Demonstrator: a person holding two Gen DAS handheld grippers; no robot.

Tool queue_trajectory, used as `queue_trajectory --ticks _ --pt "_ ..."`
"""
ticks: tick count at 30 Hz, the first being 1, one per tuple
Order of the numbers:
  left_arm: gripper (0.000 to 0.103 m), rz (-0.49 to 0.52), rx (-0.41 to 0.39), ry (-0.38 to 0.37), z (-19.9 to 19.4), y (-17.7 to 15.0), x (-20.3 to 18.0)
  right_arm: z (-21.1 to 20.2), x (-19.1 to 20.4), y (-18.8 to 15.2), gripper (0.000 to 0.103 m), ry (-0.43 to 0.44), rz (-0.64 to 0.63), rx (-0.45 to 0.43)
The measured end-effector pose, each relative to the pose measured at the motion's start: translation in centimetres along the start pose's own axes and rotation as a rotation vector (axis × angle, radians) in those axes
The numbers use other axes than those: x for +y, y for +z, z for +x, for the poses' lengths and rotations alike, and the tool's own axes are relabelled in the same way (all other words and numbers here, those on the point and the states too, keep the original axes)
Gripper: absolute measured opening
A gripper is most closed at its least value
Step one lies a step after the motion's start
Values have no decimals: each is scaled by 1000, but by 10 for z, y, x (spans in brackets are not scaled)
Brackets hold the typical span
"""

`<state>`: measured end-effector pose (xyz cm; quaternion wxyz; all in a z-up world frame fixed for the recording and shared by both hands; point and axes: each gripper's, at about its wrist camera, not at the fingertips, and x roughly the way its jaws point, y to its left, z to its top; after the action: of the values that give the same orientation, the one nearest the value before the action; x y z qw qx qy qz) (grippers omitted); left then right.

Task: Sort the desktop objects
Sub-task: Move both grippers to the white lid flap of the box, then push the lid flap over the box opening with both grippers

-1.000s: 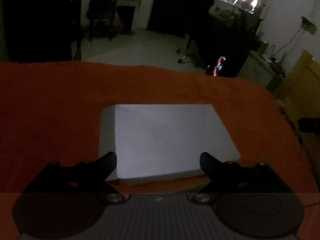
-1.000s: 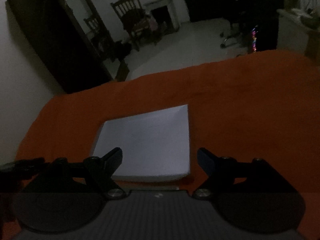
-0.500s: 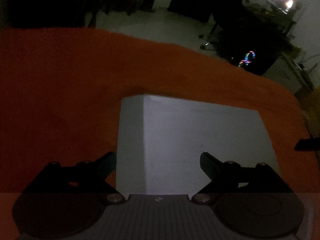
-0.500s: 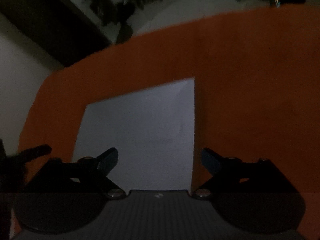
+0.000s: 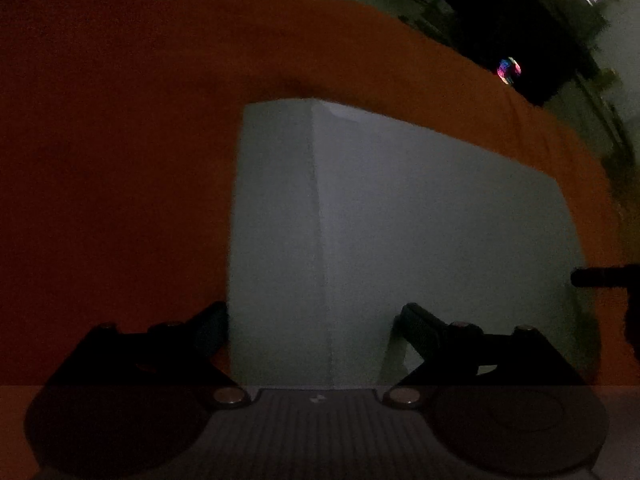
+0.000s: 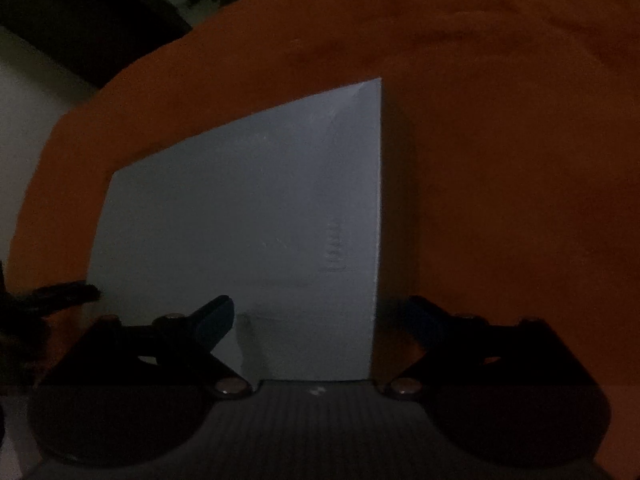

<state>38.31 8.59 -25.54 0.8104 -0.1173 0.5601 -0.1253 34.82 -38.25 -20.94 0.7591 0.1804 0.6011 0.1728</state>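
Note:
A flat white box [image 5: 420, 232] lies on the orange tablecloth [image 5: 112, 152]. My left gripper [image 5: 314, 320] is open right above the box's left edge, one finger outside the side wall and one over the top. The box also shows in the right wrist view [image 6: 248, 216]. My right gripper [image 6: 320, 316] is open over the box's right edge, the left finger over the top and the right finger over the cloth [image 6: 500, 140]. Each view shows the tip of the other gripper at its edge.
The orange cloth covers the whole table; its far edge [image 5: 440, 40] drops to a dark room with a coloured light [image 5: 507, 68]. The room is very dim.
Both grippers have come down and forward toward the box, which now fills much more of each view. Both have stayed open.

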Motion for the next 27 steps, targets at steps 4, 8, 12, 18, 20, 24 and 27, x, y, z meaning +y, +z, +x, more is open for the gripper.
queue_trajectory --ticks 4,8,12,18,20,24,27 --pt "96 -6 -2 1 -1 -2 -8 5 5 0 96 -37 -1 -8" --pt "96 -19 -29 -37 -16 -6 -14 -6 4 -1 96 -27 18 -14" --pt "96 -53 -59 -85 -38 1 -23 -19 4 2 96 5 39 -54" --pt "103 17 -131 -54 -76 8 -62 -54 39 10 96 -4 -33 -124" --pt "103 -5 -138 -64 -90 7 -65 -73 42 14 96 -3 -15 -147" --pt "103 -48 -152 -78 -116 5 -73 -107 56 18 96 -13 -14 -193" --pt "103 -73 -155 -76 -138 1 -82 -130 65 16 96 -36 -16 -209"
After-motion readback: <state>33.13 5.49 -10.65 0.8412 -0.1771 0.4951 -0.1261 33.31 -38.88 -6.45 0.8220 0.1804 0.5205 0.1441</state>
